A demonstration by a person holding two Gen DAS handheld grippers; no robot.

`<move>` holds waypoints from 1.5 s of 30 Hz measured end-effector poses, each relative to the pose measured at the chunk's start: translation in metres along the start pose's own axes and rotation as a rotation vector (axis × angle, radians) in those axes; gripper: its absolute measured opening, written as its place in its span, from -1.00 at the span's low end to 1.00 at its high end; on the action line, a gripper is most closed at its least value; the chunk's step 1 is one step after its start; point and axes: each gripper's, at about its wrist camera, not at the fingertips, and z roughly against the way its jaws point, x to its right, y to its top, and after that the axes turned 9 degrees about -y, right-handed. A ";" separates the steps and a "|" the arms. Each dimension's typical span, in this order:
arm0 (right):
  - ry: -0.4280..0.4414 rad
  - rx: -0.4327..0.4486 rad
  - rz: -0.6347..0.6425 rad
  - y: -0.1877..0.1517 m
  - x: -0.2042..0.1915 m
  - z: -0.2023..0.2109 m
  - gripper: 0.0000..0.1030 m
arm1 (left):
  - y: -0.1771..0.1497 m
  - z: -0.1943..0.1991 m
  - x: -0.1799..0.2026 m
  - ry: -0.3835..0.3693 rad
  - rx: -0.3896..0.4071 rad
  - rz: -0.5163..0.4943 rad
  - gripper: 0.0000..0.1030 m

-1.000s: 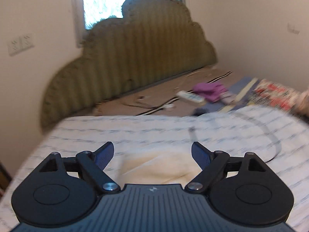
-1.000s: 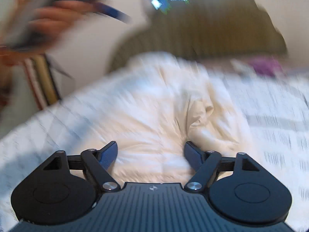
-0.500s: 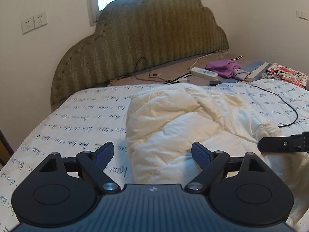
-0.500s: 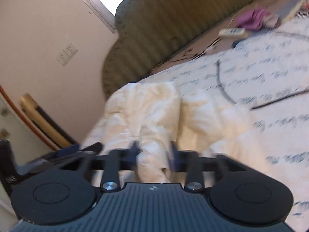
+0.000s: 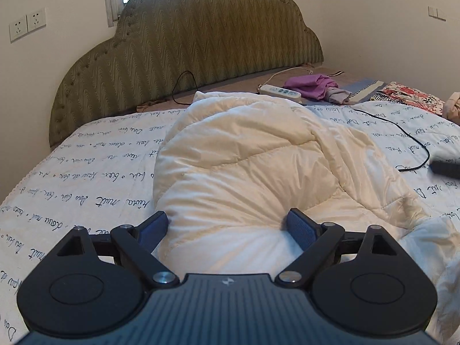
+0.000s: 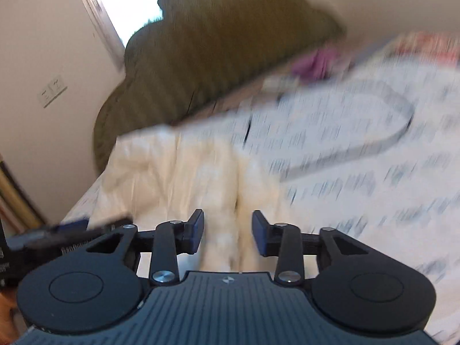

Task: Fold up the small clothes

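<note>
A cream padded jacket [image 5: 244, 178] lies crumpled on the bed. In the left wrist view my left gripper [image 5: 227, 227] is open, its fingers on either side of a bulge of the jacket at the near end. In the blurred right wrist view my right gripper [image 6: 228, 234] is partly closed around a fold of the jacket [image 6: 184, 178], with a gap left between the pads and no clear grip. The left gripper's tip [image 6: 72, 228] shows at the left edge of that view. The right gripper's tip [image 5: 445, 168] shows at the right edge of the left wrist view.
The bed has a white sheet [image 5: 86, 178] with handwriting print and a green padded headboard [image 5: 187, 51]. A black cable [image 5: 408, 138] lies on the sheet to the right. A power strip [image 5: 280, 91], purple cloth [image 5: 310, 85] and floral fabric [image 5: 408, 99] lie at the far right.
My left gripper moved closer to the jacket, which now sits between its fingers. My right gripper's fingers, nearly shut on a fold half a second ago, have opened partly, and it is swinging fast.
</note>
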 end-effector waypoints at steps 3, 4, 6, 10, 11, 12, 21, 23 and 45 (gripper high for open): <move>0.052 0.083 0.171 0.014 -0.042 0.011 -0.21 | -0.001 -0.003 0.002 0.006 -0.003 0.000 0.79; 0.044 0.070 0.237 0.015 -0.056 0.005 -0.15 | -0.002 -0.003 0.003 0.011 -0.001 -0.005 0.80; 0.015 0.016 0.346 0.010 -0.077 -0.020 -0.11 | -0.004 -0.005 0.004 0.018 0.006 -0.015 0.82; -0.059 -0.120 0.381 -0.008 -0.074 -0.074 -0.12 | -0.011 -0.012 0.008 0.031 0.008 -0.056 0.86; -0.061 -0.135 0.358 -0.012 -0.069 -0.081 -0.11 | -0.014 -0.013 0.009 0.031 0.018 -0.064 0.87; -0.062 -0.147 0.341 -0.014 -0.065 -0.086 -0.10 | -0.017 -0.015 0.010 0.029 0.030 -0.068 0.87; -0.095 -0.149 0.304 -0.034 -0.058 -0.103 0.07 | -0.029 -0.023 0.020 0.064 0.045 -0.124 0.90; -0.096 -0.148 0.294 -0.036 -0.054 -0.107 0.09 | -0.031 -0.026 0.022 0.071 0.045 -0.133 0.91; -0.158 -0.084 0.257 -0.040 -0.043 -0.085 0.99 | -0.033 0.000 0.013 0.016 0.076 -0.149 0.94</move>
